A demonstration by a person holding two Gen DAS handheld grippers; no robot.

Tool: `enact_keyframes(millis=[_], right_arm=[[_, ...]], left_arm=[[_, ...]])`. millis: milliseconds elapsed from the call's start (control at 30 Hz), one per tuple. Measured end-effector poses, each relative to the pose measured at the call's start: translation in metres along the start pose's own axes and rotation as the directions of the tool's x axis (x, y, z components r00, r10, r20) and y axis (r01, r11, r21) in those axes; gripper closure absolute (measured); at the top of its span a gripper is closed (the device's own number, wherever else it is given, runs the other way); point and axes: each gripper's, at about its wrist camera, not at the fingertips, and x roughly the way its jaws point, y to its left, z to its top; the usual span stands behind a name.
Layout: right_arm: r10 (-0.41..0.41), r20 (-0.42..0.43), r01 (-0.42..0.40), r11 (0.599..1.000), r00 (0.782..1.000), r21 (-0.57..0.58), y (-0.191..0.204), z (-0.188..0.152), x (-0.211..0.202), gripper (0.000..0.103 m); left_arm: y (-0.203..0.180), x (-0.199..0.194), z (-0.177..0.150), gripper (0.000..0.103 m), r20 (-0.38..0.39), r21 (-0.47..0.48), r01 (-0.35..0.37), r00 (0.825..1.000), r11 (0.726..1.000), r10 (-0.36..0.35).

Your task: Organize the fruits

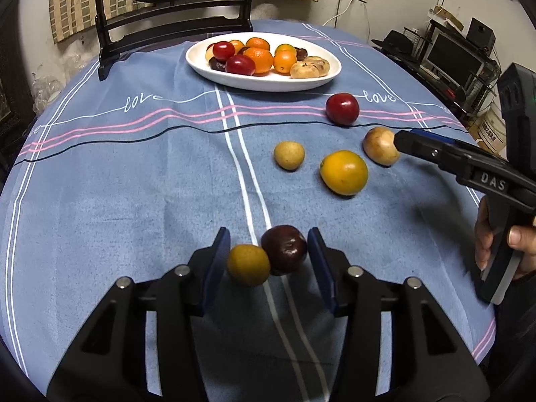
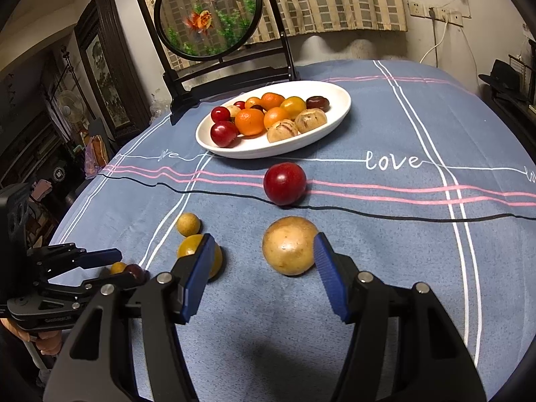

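Left claw (image 1: pixel 268 251): jaws apart, astride a dark plum (image 1: pixel 284 249) and a touching yellow fruit (image 1: pixel 248 264); closing may grab both or squirt one away.
Right claw (image 2: pixel 264 258): jaws apart, one pad beside a tan fruit (image 2: pixel 288 245); a nudge could roll it.
Plate (image 1: pixel 268 83): well apart, already crowded.

Dim indoor light from above; tablecloth (image 1: pixel 134 174) evenly lit, room edges dark. Soft short shadows under loose fruit. Small glare spots on the red plum (image 2: pixel 284 183) and white plate (image 1: pixel 234 78). Strong fisheye bending, black vignette corners. Focus mostly sharp.
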Motion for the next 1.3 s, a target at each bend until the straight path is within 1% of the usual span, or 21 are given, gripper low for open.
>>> enact_keyframes(millis=[133,167,267,567,633,700,767,800,833,900,967,1033,1100,1200,1300], right_arm=[[0.002,0.004,-0.002,1.000,1.000,-0.001,0.000,0.000,-0.001,0.042],[0.002,0.003,-0.002,1.000,1.000,-0.001,0.000,0.000,-0.001,0.042],[0.001,0.002,-0.001,1.000,1.000,0.000,0.000,0.000,-0.001,0.042],[0.006,0.021,-0.006,1.000,1.000,-0.005,0.003,0.002,-0.008,0.042],[0.015,0.028,-0.015,1.000,0.999,-0.017,0.007,0.004,-0.012,0.042],[0.021,0.038,-0.019,0.999,0.999,-0.036,0.012,0.004,-0.017,0.042],[0.025,0.039,-0.023,0.998,0.999,-0.050,0.016,0.004,-0.020,0.042],[0.027,0.036,-0.025,0.998,0.999,-0.054,0.018,0.003,-0.020,0.042],[0.029,0.031,-0.027,0.998,0.999,-0.057,0.020,0.002,-0.020,0.042],[0.031,0.027,-0.030,0.998,0.999,-0.061,0.022,0.001,-0.021,0.042],[0.035,0.026,-0.033,0.998,0.999,-0.062,0.023,0.000,-0.024,0.042],[0.039,0.026,-0.038,0.997,0.999,-0.060,0.023,-0.002,-0.026,0.041],[0.040,0.025,-0.039,0.998,0.999,-0.056,0.022,-0.003,-0.027,0.041],[0.042,0.018,-0.041,0.998,0.999,-0.049,0.022,-0.004,-0.027,0.041],[0.041,0.012,-0.040,0.998,0.999,-0.052,0.023,-0.005,-0.026,0.042]], left_arm=[[0.003,-0.003,-0.004,0.048,0.003,0.004,0.010,1.000,1.000,-0.010],[0.005,-0.005,-0.006,0.047,0.004,0.001,0.025,1.000,1.000,-0.025],[0.008,-0.010,-0.008,0.047,0.021,0.023,0.046,0.999,0.999,-0.046],[0.012,-0.009,-0.012,0.047,0.016,0.085,0.046,0.999,0.995,-0.047],[0.017,-0.007,-0.009,0.046,0.016,0.082,0.066,0.998,0.994,-0.068],[0.020,-0.006,-0.007,0.048,0.020,0.079,0.086,0.996,0.993,-0.088],[0.019,-0.005,-0.006,0.052,0.016,0.096,0.114,0.993,0.989,-0.116],[0.018,-0.003,-0.005,0.053,0.009,0.104,0.140,0.990,0.985,-0.142],[0.017,-0.001,-0.004,0.052,0.017,0.107,0.151,0.988,0.983,-0.154],[0.016,0.001,-0.002,0.052,0.023,0.110,0.155,0.987,0.982,-0.159],[0.015,-0.001,0.000,0.054,0.018,0.106,0.173,0.984,0.979,-0.175],[0.013,-0.005,-0.001,0.054,0.014,0.132,0.185,0.982,0.974,-0.188],[0.015,-0.007,-0.004,0.054,0.009,0.145,0.182,0.983,0.973,-0.185],[0.023,-0.010,-0.007,0.053,0.002,0.161,0.152,0.988,0.975,-0.154],[0.029,-0.013,-0.010,0.054,-0.004,0.177,0.148,0.989,0.973,-0.149]])
